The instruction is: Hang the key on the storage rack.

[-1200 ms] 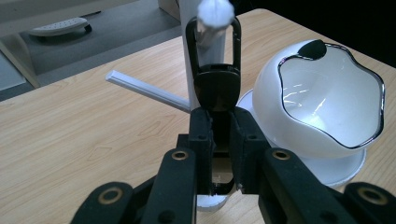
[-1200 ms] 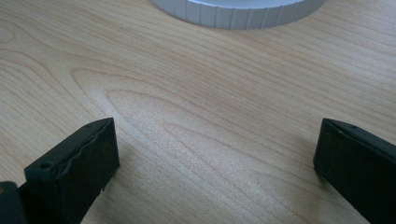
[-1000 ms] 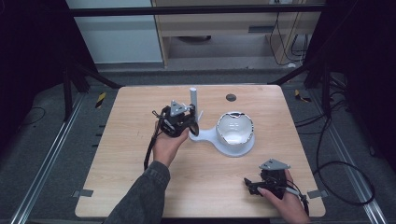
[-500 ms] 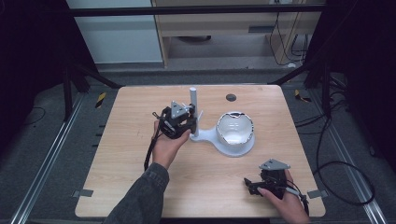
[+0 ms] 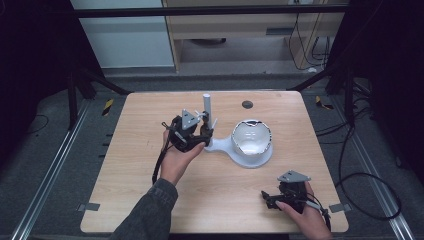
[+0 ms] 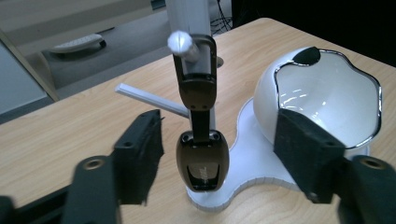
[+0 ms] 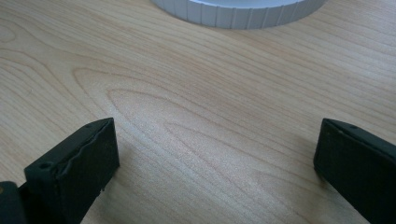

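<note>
At the centre of the high view the left gripper (image 5: 202, 131) is held up against the white stand (image 5: 226, 145), beside its upright post (image 5: 206, 106). In the left gripper view, a dark brown key fob (image 6: 202, 161) hangs in the middle of the frame from a white peg (image 6: 180, 42) near the top, its strap looped over the peg and its rounded body dangling just above the stand's flat base. The gripper's jaws have just been opening: they now stand spread on either side of the fob, with clear gaps left and right, so the pads press on nothing (the fob hangs by itself).

To the right of the post sits the white bowl (image 5: 252, 138) with its wavy silver rim, resting on the round end of the same stand.

At the lower right of the high view the right gripper (image 5: 270, 199) lies low on the wooden table (image 5: 140, 180), well apart from the stand. In the right gripper view its jaws are spread wide over bare wood grain, with the ribbed edge of the stand's base at the top of the frame.
</note>
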`<state>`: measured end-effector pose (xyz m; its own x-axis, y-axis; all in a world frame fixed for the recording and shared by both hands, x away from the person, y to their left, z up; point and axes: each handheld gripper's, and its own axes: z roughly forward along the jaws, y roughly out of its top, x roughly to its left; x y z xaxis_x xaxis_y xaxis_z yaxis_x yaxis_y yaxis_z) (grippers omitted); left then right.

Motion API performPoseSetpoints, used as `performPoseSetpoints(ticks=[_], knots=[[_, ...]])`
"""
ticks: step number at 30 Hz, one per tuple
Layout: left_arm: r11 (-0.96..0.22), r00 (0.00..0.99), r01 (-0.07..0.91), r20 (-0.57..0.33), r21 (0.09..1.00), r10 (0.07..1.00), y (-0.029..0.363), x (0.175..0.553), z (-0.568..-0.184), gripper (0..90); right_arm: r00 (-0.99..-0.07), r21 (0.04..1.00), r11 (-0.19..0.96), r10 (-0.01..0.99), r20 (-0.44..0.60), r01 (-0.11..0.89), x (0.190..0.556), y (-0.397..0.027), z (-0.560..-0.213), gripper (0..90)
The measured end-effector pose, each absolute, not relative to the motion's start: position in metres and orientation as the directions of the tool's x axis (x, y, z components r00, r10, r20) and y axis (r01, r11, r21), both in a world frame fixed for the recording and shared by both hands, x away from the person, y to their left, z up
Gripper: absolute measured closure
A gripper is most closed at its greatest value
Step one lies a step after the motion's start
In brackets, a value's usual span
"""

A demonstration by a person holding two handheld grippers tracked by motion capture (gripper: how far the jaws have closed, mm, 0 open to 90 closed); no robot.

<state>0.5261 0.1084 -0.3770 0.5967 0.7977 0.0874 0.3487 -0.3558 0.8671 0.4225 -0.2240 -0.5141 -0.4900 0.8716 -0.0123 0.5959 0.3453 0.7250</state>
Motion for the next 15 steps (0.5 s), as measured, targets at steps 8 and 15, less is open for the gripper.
performPoseSetpoints(ticks=[8,15], knots=[[-0.391,0.631,0.357,0.089,0.848,0.770,0.110,0.513,-0.377,14.8,-0.491,0.723,0.344,0.871,-0.007,0.599,0.422,-0.224,-0.514,0.4],[-0.406,0.645,0.367,0.087,0.837,0.760,0.119,0.502,-0.379,11.7,-0.491,0.724,0.341,0.871,-0.004,0.600,0.422,-0.224,-0.514,0.4]])
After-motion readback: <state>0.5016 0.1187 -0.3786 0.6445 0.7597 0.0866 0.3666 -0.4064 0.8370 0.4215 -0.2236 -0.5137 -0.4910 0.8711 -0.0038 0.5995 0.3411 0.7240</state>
